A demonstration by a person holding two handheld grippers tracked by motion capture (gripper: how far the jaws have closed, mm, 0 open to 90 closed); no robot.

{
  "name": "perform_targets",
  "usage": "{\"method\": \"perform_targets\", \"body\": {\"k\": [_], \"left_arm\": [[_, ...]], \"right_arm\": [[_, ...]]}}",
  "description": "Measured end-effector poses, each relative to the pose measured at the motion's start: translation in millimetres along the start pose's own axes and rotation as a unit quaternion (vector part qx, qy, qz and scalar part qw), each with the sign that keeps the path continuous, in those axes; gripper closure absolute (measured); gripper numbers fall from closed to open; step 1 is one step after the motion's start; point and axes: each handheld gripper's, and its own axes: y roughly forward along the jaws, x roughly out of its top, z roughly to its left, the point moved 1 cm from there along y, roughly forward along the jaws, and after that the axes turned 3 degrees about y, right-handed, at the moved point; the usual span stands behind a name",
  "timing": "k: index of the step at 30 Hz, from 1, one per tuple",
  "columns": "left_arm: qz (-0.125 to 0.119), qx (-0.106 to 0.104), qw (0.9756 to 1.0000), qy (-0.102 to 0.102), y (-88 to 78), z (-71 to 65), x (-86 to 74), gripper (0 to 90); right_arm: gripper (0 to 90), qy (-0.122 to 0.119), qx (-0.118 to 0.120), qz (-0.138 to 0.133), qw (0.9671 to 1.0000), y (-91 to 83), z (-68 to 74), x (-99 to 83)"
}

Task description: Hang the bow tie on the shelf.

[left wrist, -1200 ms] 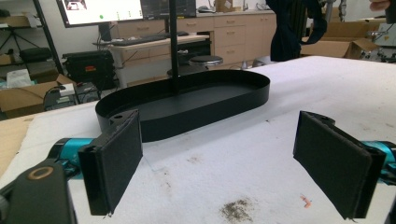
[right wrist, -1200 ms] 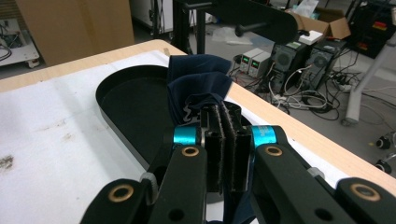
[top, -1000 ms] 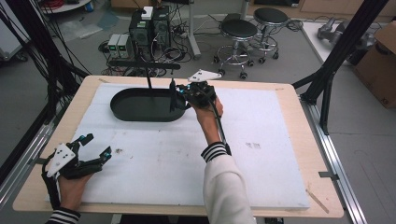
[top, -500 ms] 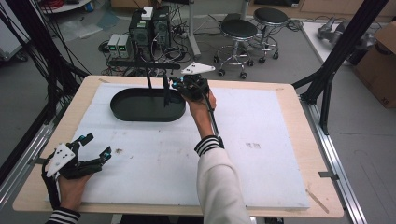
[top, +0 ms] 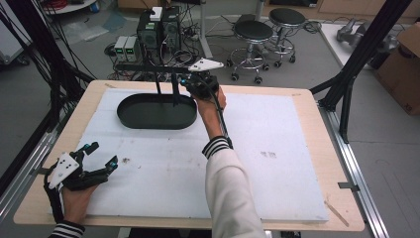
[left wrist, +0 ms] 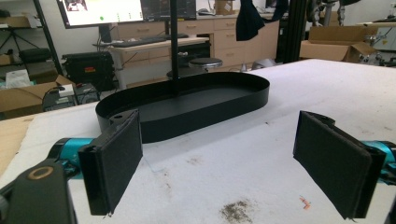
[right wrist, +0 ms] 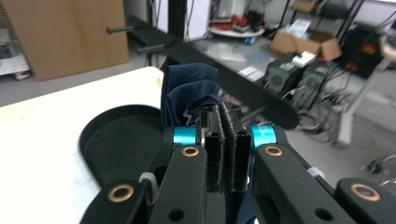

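Observation:
A black oval tray (top: 156,113) lies at the back left of the white pad, with thin black posts (top: 158,87) rising from it to a crossbar (top: 148,66). My right gripper (top: 192,83) hovers above the tray's right end, level with that crossbar. In the right gripper view the right gripper (right wrist: 227,109) is shut on a dark blue cloth (right wrist: 187,93), which bunches up past the pads, with the tray (right wrist: 116,140) below and the crossbar (right wrist: 238,81) just beyond. My left gripper (top: 103,153) rests open at the front left. In its own view the left gripper (left wrist: 219,154) holds nothing and faces the tray (left wrist: 187,107).
A white foam pad (top: 277,163) covers most of the wooden table (top: 317,124). Black frame struts (top: 346,79) stand at the table's right and left sides. Stools (top: 252,34) and computer boxes (top: 153,29) sit on the floor behind the table.
My right hand has moved left and slightly up with the cloth, from beside the tray's right end to the crossbar. The left gripper has stayed where it was.

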Motion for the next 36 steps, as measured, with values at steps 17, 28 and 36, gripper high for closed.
{"method": "perform_targets", "body": {"k": [17, 28, 36], "left_arm": [[0.001, -0.002, 1.0000, -0.001, 0.4, 0.6, 0.0, 16.1], [0.002, -0.001, 1.0000, 0.003, 0.6, -0.8, 0.1, 16.1], [0.002, -0.002, 1.0000, 0.004, 0.6, -0.8, 0.1, 16.1]], "right_arm": [[87.8, 0.012, -0.041, 0.000, 0.9991, 21.7, -22.2, 3.1], [87.7, 0.031, -0.046, 0.025, 0.9982, 24.1, -31.8, -5.8], [87.2, 0.056, -0.047, 0.057, 0.9957, 25.2, -41.8, -21.8]]}}
